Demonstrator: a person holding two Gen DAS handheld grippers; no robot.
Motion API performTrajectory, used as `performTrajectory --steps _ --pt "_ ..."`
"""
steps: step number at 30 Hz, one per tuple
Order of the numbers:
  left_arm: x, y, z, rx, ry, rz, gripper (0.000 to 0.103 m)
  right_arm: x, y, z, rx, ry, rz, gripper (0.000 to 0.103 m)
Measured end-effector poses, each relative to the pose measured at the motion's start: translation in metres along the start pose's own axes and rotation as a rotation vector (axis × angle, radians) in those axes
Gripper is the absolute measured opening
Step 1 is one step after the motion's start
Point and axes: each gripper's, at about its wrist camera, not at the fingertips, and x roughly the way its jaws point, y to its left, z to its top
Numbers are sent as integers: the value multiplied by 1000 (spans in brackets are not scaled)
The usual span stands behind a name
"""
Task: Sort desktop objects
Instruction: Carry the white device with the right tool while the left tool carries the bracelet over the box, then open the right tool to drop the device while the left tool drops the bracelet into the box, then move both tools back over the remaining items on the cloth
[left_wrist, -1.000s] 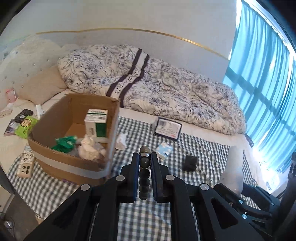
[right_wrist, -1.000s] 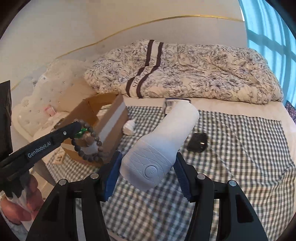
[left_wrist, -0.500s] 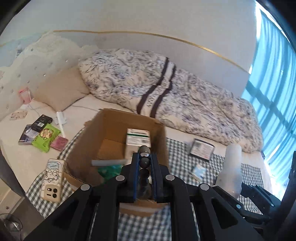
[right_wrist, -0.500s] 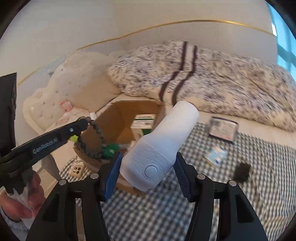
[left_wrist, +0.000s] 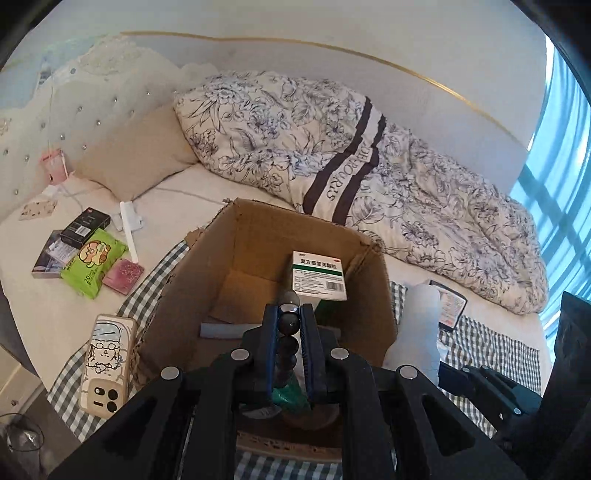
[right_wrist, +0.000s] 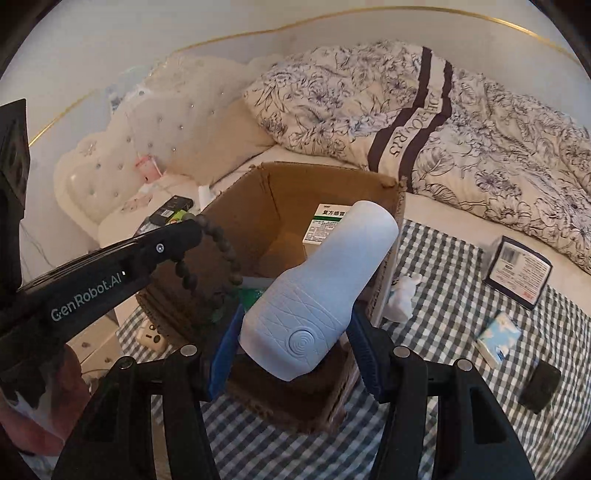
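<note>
Nearest to us, our left tongs (left_wrist: 289, 326) are pressed almost together on a dark bead bracelet (left_wrist: 287, 324), and the beads stand in a line in the narrow gap between the two fingers. In the right wrist view the same bracelet (right_wrist: 218, 254) hangs as a loop from the tip of these tongs, over the left part of the cardboard box (right_wrist: 266, 195).

Our right tongs (right_wrist: 291, 332) are opened wide around a white bottle (right_wrist: 325, 280) and clamp it near its base. The bottle is tilted and its far end points over the open box. At the lower left edge of that view we see part of a hand (right_wrist: 44, 406) on the left tool.

Inside the box (left_wrist: 258, 236) a white and green medicine carton (left_wrist: 319, 276) stands near the far right wall, and something green lies on the bottom.

The box rests on a checked cloth (right_wrist: 443, 332) on the bed. Left of it lies a phone (left_wrist: 107, 360). To the right lie a crumpled tissue (right_wrist: 402, 295), a small blue packet (right_wrist: 498, 336), a dark framed card (right_wrist: 519, 267) and a small black object (right_wrist: 539, 384). Behind all this lies a flowered quilt (left_wrist: 332, 147).
</note>
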Motion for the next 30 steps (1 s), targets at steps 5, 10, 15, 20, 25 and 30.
performTrajectory --steps 5,10,15,20,25,30 --pt "1 -5 -1 35 -15 -14 54 6 1 6 -37 20 -20 75" --pt "-9 -16 -2 61 -90 43 89 -5 -9 8 -18 -27 -17 81" --pt "-8 -30 -3 58 -68 52 90 -19 -32 4 33 -51 -17 81" --pt "-6 -59 -10 76 -56 29 90 -40 -77 -5 116 -78 -52 81" --pt "-3 -95 -16 99 -54 -14 91 -68 -134 -19 214 -121 -126 81" --pt "7 -135 -19 133 -65 -55 98 -95 -197 -37 321 -150 -229 81"
